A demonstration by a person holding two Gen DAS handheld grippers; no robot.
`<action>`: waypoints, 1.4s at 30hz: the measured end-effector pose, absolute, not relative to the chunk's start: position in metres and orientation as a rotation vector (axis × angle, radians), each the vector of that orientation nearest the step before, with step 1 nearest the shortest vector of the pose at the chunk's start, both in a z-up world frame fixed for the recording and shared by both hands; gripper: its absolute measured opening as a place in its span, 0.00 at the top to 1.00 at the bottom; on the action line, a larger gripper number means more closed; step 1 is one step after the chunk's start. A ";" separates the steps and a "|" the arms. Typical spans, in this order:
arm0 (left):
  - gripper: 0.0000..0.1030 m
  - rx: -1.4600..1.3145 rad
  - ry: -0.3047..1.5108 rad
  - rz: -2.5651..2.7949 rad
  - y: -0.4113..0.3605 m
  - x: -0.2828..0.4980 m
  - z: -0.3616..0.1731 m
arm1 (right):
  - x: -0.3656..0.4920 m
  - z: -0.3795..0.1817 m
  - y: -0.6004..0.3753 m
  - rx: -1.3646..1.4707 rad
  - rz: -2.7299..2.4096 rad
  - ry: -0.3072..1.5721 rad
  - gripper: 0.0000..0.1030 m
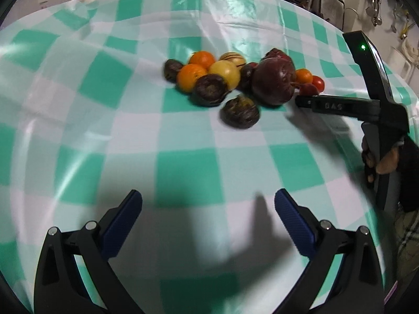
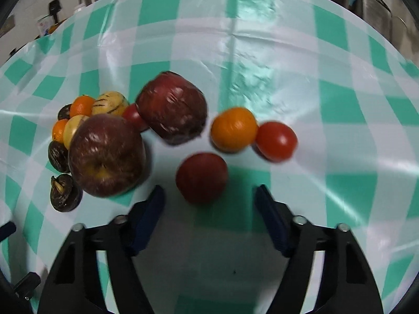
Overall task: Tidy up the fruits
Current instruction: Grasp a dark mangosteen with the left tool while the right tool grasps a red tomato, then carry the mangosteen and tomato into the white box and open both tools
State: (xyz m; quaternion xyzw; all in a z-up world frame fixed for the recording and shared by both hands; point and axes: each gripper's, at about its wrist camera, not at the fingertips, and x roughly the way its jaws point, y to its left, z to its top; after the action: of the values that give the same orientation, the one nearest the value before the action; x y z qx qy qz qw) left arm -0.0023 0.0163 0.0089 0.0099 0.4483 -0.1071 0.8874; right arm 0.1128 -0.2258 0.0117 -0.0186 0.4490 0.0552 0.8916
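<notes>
A pile of fruit lies on the green-and-white checked tablecloth [image 1: 183, 172]. It holds two dark red apples [image 2: 107, 154] [image 2: 172, 107], oranges [image 1: 191, 76], yellow fruits [image 1: 225, 72] and dark wrinkled fruits [image 1: 239, 111]. In the right wrist view a small red fruit [image 2: 201, 178] sits just at the tips of my right gripper [image 2: 209, 196], with a gap on each side; the jaws are open and touch nothing. Behind it lie a small orange [image 2: 233, 128] and a tomato [image 2: 276, 141]. My left gripper [image 1: 208, 204] stands open over bare cloth, well short of the pile.
In the left wrist view the right gripper [image 1: 301, 100] reaches in from the right, held by a gloved hand [image 1: 379, 162], its finger beside the front apple [image 1: 273, 81]. Kitchen items and hanging utensils [image 1: 374, 2] stand beyond the table's far edge.
</notes>
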 end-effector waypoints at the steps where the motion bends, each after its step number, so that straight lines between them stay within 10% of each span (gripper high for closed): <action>1: 0.11 0.013 0.942 -0.230 0.012 0.004 0.008 | 0.111 0.013 -0.225 -0.040 0.127 0.920 0.62; 12: 0.57 0.070 0.919 -0.147 -0.047 0.074 0.007 | 0.021 0.033 -0.273 0.217 0.094 0.821 0.65; 42: 0.59 0.155 0.804 -0.414 -0.109 -0.110 0.030 | -0.172 0.039 -0.302 0.212 0.097 0.777 0.65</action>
State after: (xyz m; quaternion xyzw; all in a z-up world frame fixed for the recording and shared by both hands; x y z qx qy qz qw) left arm -0.1099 -0.1095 0.0295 0.0746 0.3881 -0.1997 0.8966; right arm -0.1724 -0.3020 0.0392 0.1033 0.3780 0.0471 0.9188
